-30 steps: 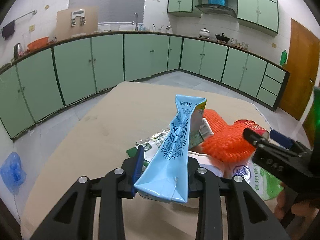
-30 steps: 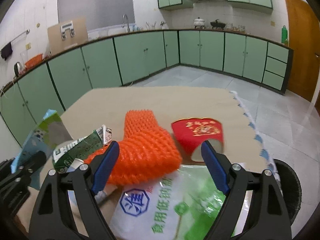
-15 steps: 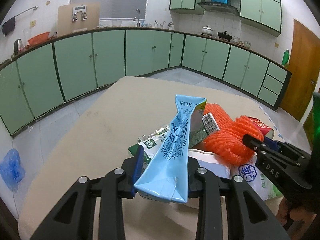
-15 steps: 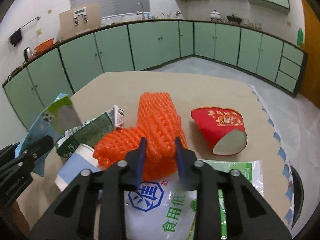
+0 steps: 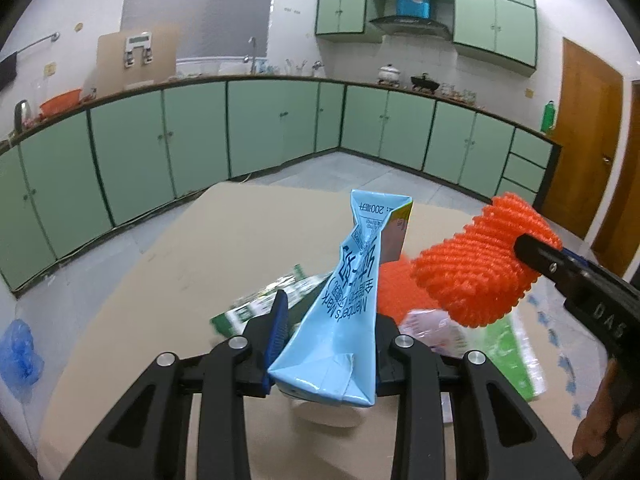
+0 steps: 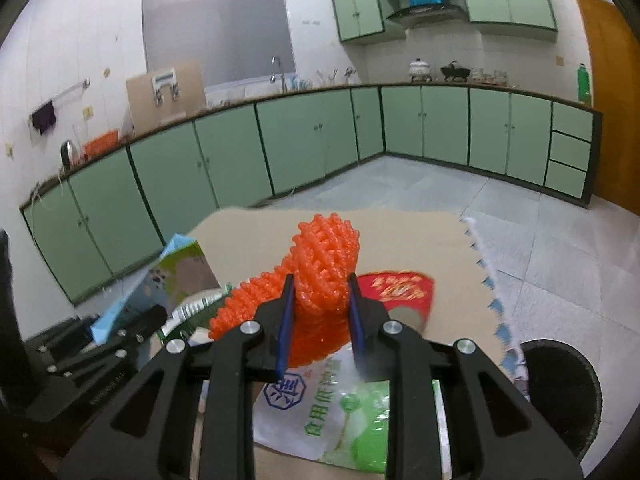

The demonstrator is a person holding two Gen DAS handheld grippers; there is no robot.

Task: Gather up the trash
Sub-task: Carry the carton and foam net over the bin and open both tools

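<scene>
The left tongs (image 5: 326, 334) are clamped on a flattened light-blue drink carton (image 5: 344, 320), which stands up between the blue pads with its printed end pointing away from the camera; that grip looks the same as a second ago. Under the carton a white cup (image 5: 326, 414) sits on the tan desk (image 5: 192, 280).

The right tongs (image 6: 320, 312) are clamped on an orange foam fruit net (image 6: 320, 276). A second ago their jaws stood wide on either side of the net as it lay on the desk; they have just been closing, and the net is now pinched between the pads. It is also off the desk now: in the left wrist view the bunched net hangs in the air at the tip of the right tongs, higher in the frame than before.

Below the lifted net a green-and-white plastic bag (image 6: 340, 412) with blue printing lies flat on the desk, where it was earlier. Just beyond it a red paper cup (image 6: 394, 294) lies on its side, its open end toward the camera, partly hidden behind the right tongs. A green printed carton (image 5: 264, 304) lies flat to the left of the blue one, blurred.

At the desk's right edge, lower down, the rim of a black bin (image 6: 560, 396) shows. A blue plastic bag (image 5: 18, 350) lies on the floor by the green cabinets (image 5: 192, 136).
</scene>
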